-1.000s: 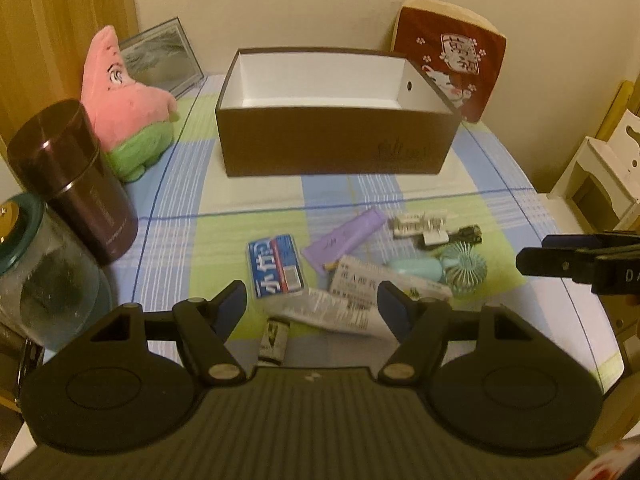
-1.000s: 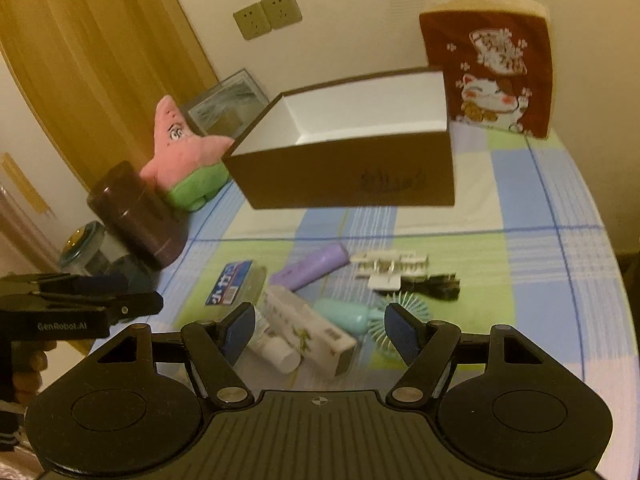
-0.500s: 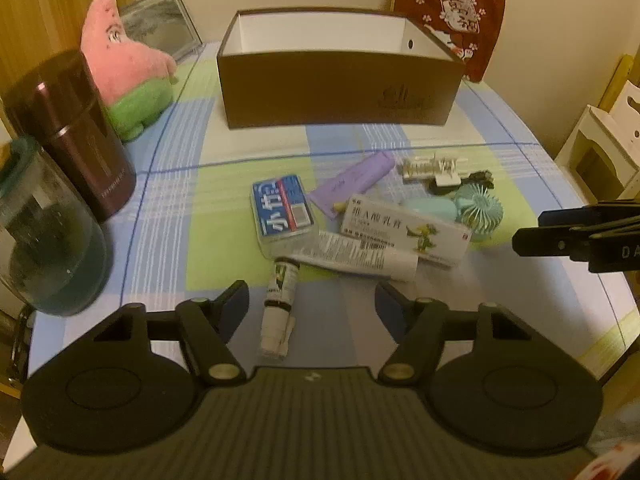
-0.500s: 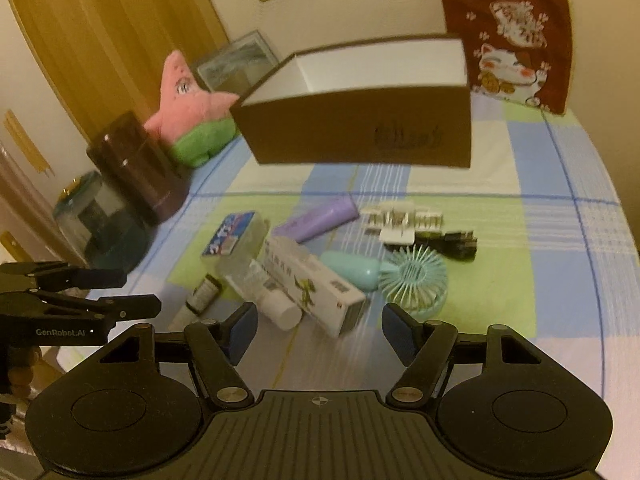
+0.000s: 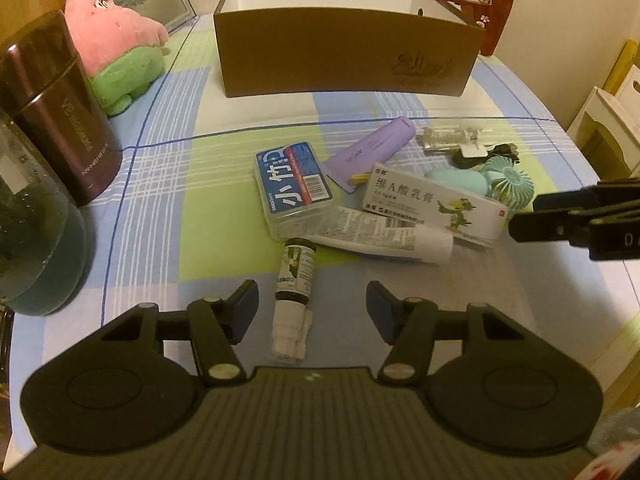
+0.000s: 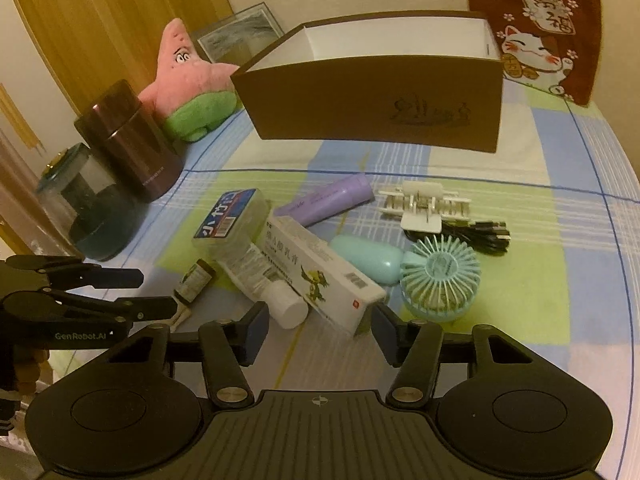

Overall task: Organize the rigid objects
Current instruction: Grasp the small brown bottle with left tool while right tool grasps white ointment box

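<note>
The brown box (image 5: 344, 60) stands open at 12 o'clock on the checked tablecloth (image 5: 168, 208), its inside showing only white walls. The left gripper (image 5: 312, 304) is spread wide around the small bottle (image 5: 294, 280), which lies flat between its 2 fingers, dark-labelled with a white cap. The right gripper (image 6: 316, 330) is also spread, its fingers flanking the near end of the white ointment carton (image 6: 320, 272).

- The bench (image 5: 168, 216), under a blue, green and white plaid cloth, fills most of the frame.
- Upper centre: an open brown box (image 5: 344, 60).
- Upper left: a pink starfish plush (image 5: 116, 36), a dark maroon canister (image 5: 52, 112), a glass jar (image 5: 32, 240).
- Centre: a blue-labelled clear case (image 5: 294, 188), a purple tube (image 5: 370, 152), a white tube (image 5: 384, 234), a small bottle (image 5: 294, 280), a teal hand fan (image 5: 500, 184), a white clip (image 5: 452, 138).
</note>
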Available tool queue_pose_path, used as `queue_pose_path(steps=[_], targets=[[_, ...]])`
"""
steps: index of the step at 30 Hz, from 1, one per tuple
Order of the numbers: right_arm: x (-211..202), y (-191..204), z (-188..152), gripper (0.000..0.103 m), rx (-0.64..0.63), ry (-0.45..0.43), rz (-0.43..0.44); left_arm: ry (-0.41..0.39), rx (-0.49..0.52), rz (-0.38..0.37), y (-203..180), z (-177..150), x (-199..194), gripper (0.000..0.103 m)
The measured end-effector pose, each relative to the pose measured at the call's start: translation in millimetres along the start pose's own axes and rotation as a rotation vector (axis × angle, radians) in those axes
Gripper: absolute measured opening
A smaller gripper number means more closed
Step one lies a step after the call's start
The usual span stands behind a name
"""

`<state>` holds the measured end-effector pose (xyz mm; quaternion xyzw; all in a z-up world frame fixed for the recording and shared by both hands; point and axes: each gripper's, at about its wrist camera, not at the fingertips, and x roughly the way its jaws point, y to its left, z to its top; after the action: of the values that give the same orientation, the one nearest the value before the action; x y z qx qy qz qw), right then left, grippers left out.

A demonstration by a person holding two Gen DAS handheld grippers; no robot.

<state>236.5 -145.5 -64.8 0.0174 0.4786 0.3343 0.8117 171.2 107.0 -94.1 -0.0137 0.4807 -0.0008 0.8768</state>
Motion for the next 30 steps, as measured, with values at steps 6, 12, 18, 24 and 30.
queue_pose_path(steps=[6, 12, 18, 24, 30], targets=[[25, -5, 12, 0.055, -0.034, 0.007, -0.047, 0.018, 0.005, 0.003, 5, 2, 17, 0.054], [46, -14, 13, 0.055, -0.057, 0.043, -0.048, 0.04, 0.006, 0.004, 10, 2, 31, 0.054], [47, -16, 6, 0.04, -0.081, 0.061, -0.032, 0.056, 0.001, -0.002, 13, 1, 36, 0.049], [33, -12, -5, 0.027, -0.054, 0.077, 0.024, 0.066, -0.01, -0.001, 14, -1, 40, 0.043], [27, 0, -16, 0.027, -0.049, 0.114, 0.09, 0.077, -0.021, 0.001, 12, 0, 45, 0.038]])
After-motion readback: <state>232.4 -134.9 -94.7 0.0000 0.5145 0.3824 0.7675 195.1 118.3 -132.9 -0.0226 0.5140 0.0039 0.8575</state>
